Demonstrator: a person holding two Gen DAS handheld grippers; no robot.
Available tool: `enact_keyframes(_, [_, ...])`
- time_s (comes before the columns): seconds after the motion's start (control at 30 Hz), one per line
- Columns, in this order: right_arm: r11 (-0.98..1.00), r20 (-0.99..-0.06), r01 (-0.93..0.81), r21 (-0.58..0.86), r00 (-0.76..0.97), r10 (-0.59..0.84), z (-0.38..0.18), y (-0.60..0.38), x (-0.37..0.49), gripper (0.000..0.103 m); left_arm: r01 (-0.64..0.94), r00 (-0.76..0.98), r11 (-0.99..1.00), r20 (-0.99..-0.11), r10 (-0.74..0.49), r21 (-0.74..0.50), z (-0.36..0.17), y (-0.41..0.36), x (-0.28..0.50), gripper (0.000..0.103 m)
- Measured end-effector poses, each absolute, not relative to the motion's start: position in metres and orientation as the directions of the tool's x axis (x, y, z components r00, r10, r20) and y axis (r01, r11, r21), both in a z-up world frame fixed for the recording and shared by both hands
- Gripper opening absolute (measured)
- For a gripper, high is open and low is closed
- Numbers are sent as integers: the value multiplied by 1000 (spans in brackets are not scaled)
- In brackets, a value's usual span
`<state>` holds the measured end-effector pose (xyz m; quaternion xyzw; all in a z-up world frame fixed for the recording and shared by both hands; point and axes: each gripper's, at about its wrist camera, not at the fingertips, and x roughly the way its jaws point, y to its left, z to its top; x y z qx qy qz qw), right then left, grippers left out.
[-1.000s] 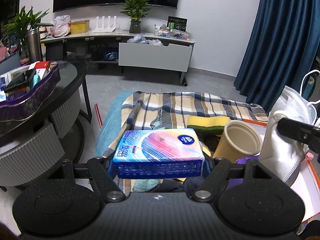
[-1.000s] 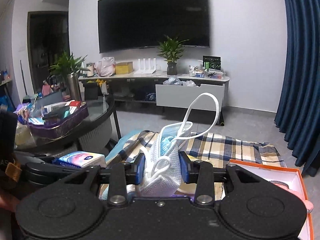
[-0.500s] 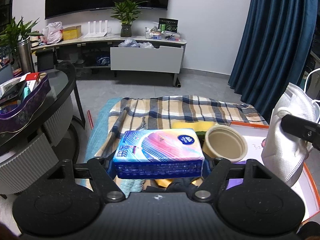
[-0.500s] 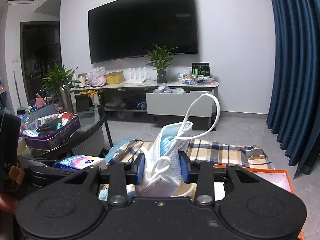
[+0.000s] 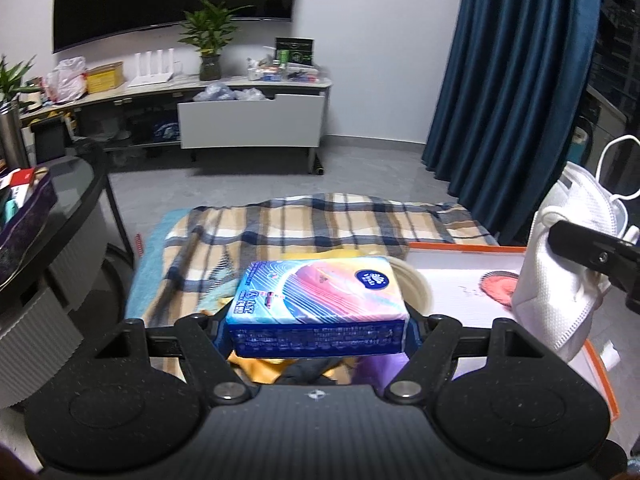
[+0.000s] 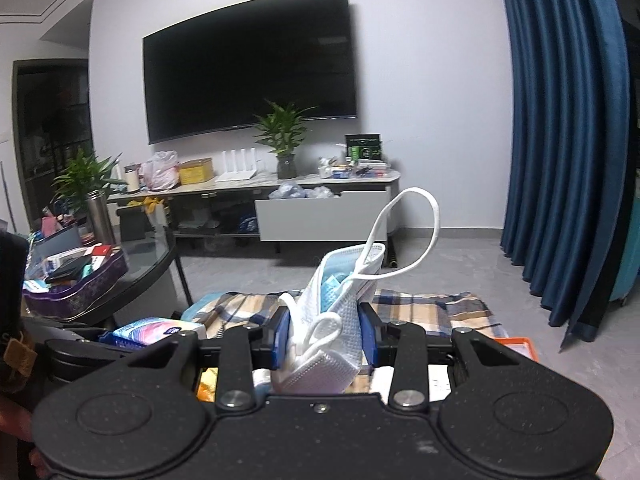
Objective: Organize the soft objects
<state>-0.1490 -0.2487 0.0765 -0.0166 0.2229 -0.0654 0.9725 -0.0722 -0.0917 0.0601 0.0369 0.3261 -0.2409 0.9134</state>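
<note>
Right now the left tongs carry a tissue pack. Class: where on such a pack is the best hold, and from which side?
Grip the tissue pack across its two short ends, coming in level from its long front face, as the left tongs do. The flat, parallel ends suit flat pads, and the pack sits level between them.

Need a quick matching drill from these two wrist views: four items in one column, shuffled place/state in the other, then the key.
Items
1. tissue pack
2. face masks
3. plaid blanket
4. orange-edged box

Places/states
A. spread flat on the floor
B. clamped in the right gripper, ear loop sticking up
C. open, white inside, right of the blanket
D. clamped in the left gripper, held level

Pairs: 1-D, 2-B, 3-A, 4-C
</note>
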Motion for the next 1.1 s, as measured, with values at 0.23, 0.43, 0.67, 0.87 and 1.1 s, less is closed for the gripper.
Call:
enact_keyframes(0.23, [981,-419,187,-52,888,-192,79,-274,-161,45,531,644,844,-611,-460,-77,60,-118,-82,76])
enact_keyframes(0.43, [969,-414,244,-44,878,-240,80,-296,-171,45,583,612,810,-617,-495,-71,57,-143,-92,76])
enact_keyframes(0.67, [951,-415,308,-35,861,-294,77,-320,-183,45,626,572,776,-635,-520,-72,52,-165,-93,76])
enact_keyframes(0.87, [934,-433,356,-36,836,-336,70,-339,-188,45,655,522,751,-666,-533,-88,43,-185,-93,76])
enact_keyframes(1.1, [916,-464,401,-24,807,-366,60,-361,-192,46,678,473,728,-696,-540,-105,33,-203,-94,76])
